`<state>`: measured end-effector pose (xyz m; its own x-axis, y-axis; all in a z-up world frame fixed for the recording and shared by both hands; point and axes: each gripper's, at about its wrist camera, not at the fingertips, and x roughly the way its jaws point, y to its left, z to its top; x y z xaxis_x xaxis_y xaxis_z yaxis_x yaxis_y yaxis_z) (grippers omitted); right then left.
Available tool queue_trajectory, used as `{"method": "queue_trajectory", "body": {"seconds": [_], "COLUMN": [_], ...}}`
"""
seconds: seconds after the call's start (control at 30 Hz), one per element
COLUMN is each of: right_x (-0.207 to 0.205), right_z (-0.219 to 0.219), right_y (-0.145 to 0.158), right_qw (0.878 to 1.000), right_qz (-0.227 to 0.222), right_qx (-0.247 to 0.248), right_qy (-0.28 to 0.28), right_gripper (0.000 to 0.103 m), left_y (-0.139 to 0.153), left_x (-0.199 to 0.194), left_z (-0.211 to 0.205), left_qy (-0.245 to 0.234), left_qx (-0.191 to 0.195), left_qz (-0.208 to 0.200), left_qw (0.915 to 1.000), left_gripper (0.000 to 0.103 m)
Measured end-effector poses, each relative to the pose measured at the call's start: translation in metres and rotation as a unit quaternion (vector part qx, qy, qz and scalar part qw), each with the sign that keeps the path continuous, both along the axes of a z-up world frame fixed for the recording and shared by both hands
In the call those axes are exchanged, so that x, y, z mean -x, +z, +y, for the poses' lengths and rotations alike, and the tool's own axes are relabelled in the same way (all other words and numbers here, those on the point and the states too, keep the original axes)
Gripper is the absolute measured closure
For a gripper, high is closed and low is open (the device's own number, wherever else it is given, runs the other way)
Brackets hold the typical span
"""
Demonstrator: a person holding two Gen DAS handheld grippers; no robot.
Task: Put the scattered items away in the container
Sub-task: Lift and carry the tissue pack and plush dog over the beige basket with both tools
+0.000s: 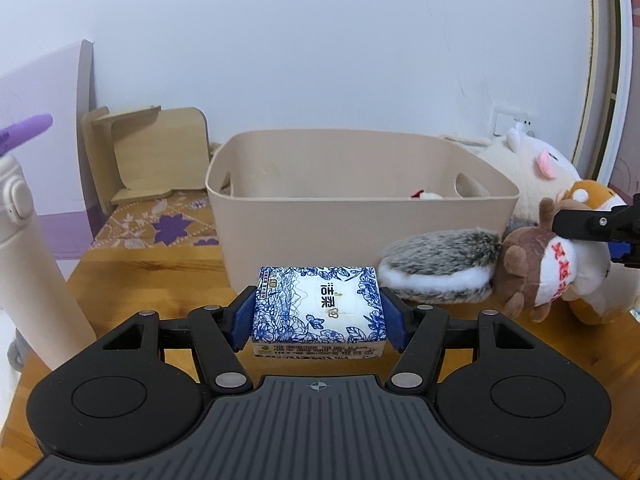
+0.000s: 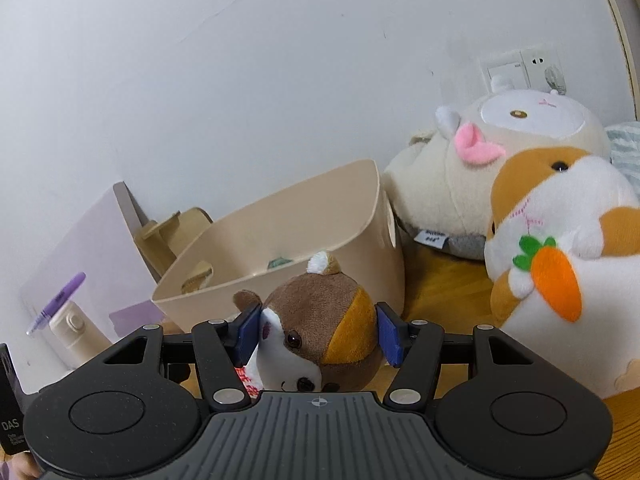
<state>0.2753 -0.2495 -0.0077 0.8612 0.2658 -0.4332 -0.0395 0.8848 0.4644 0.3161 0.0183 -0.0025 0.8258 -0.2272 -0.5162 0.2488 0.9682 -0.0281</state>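
A beige plastic bin (image 1: pixel 360 200) stands on the wooden table; it also shows in the right wrist view (image 2: pixel 288 240), with small items low inside. My left gripper (image 1: pixel 319 316) is shut on a blue-and-white tissue pack (image 1: pixel 320 308) just in front of the bin, its blue pads pressing both sides. My right gripper (image 2: pixel 318 332) is shut on the head of a small brown plush toy (image 2: pixel 316 328) beside the bin's right end. In the left wrist view that brown plush (image 1: pixel 536 272) appears at right with a black gripper finger on it.
A grey furry plush (image 1: pixel 440 268) lies before the bin's right corner. A large cream plush (image 2: pixel 500 168) and an orange-white hamster plush with a carrot (image 2: pixel 568 264) sit at right. A white bottle (image 1: pixel 28 260), a purple pen (image 1: pixel 24 130) and a wooden stand (image 1: pixel 148 152) are at left.
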Motion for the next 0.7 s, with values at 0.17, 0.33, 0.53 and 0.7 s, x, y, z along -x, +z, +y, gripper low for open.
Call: {"method": "queue_trajectory", "body": {"seconds": [0.17, 0.33, 0.53, 0.7], "right_x": [0.000, -0.005, -0.010, -0.014], "right_z": [-0.002, -0.007, -0.014, -0.016], "right_y": [0.011, 0.021, 0.036, 0.046], "right_qw": [1.000, 1.000, 0.999, 0.998], "right_qz": [-0.011, -0.016, -0.031, -0.037], "right_qx": [-0.005, -0.025, -0.041, -0.058], "right_qy": [-0.004, -0.006, -0.008, 0.000], "right_gripper": [0.045, 0.045, 0.045, 0.045], "left_y": [0.012, 0.025, 0.039, 0.043], "left_x": [-0.001, -0.002, -0.009, -0.015], "left_z": [0.004, 0.006, 0.009, 0.012], "left_qy": [0.005, 0.009, 0.015, 0.021], "left_qx": [0.001, -0.003, 0.003, 0.010], "left_qz": [-0.014, -0.031, -0.046, -0.045], "left_qw": [0.9999, 0.9995, 0.9988, 0.9987], "left_gripper": [0.039, 0.039, 0.039, 0.039]}}
